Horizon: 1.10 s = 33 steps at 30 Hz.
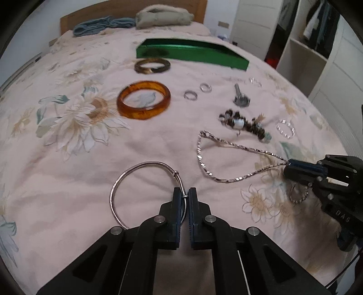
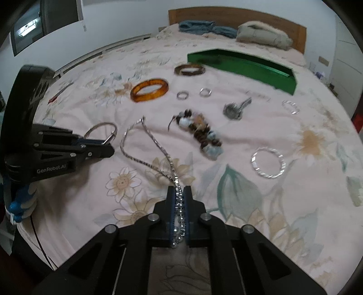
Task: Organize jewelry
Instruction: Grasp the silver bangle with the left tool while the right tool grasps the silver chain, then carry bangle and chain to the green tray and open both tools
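Observation:
My left gripper [image 1: 184, 192] is shut on a thin silver wire bangle [image 1: 127, 179]; it also shows in the right wrist view [image 2: 99, 130]. My right gripper [image 2: 179, 190] is shut on a silver chain necklace [image 2: 145, 145], whose loop trails over the bedspread [image 1: 213, 158]. An amber bangle [image 1: 143, 99], a dark mottled bangle [image 1: 152, 65], two small silver rings [image 1: 190, 94] [image 1: 205, 87], a bead bracelet [image 1: 245, 124], a watch [image 1: 241, 97] and a faceted silver bangle [image 2: 267, 162] lie on the bed. A green box [image 1: 190, 54] sits beyond them.
The bed has a floral pink spread [image 1: 68, 158]. Folded blue cloth [image 1: 102, 25] and a beige bundle [image 1: 163, 15] lie by the wooden headboard. White shelving and a wardrobe [image 1: 301, 50] stand to the right of the bed. Another clear ring [image 2: 290, 106] lies far right.

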{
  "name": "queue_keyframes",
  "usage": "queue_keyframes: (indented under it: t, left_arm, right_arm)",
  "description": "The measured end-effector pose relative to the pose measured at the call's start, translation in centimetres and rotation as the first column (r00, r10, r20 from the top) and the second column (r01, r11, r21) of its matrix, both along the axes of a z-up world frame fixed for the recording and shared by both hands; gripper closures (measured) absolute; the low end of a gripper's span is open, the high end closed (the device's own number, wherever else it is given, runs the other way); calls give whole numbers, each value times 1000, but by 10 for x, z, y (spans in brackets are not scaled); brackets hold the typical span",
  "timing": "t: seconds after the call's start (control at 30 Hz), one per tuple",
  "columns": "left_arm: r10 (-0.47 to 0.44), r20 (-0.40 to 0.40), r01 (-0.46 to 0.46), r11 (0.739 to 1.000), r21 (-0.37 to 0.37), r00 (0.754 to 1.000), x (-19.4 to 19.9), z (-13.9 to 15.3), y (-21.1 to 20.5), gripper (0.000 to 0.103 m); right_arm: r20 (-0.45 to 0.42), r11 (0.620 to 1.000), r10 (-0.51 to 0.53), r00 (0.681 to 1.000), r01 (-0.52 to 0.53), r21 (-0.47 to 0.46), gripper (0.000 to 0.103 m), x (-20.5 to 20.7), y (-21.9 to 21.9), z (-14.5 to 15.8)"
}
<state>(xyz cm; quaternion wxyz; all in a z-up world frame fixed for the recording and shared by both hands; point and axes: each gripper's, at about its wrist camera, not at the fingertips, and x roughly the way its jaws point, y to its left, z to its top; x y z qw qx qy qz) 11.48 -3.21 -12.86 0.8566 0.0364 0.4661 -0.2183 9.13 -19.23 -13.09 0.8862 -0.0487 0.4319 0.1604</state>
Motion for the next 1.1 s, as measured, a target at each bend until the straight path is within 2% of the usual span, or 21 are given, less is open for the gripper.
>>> queue_keyframes:
  t: [0.13,0.27,0.4,0.57,0.7,0.9,1.0,1.1]
  left_arm:
    - [20,5,-20,996,-87,1000,2,21,9,97]
    - [39,32,-33,988,-152,999,11,50,16,97]
    - [57,97,-42,987,-154,994,27,81,14,97]
    - [67,138,-44,985,-168,988,72,114,7,97]
    - [82,140,-57,983,-174,987,133,131,-10,97]
    - [88,116,-69,985,-156,989,232,132,-48,97]
    - [98,103,-86,990,-115,990,276,123,-70,97]
    - [95,61,-89,992,-86,994,318,103,-92,97]
  right_arm:
    - [77,998,-49,996,47,30,97,-5,-10,31]
    - [157,998,-67,985,64,22,97,-4,-14,67]
    - [233,995,-94,968,96,5,97,8,-25,104]
    - [297,987,-152,943,161,-6,97,40,-50,140]
    - [334,975,-208,919,220,0,97,89,-72,163]
    - [347,965,-255,903,263,24,97,195,-84,165]
    - [318,968,-252,914,243,70,97,241,-82,153]
    - [253,968,-243,936,215,134,97,287,-83,128]
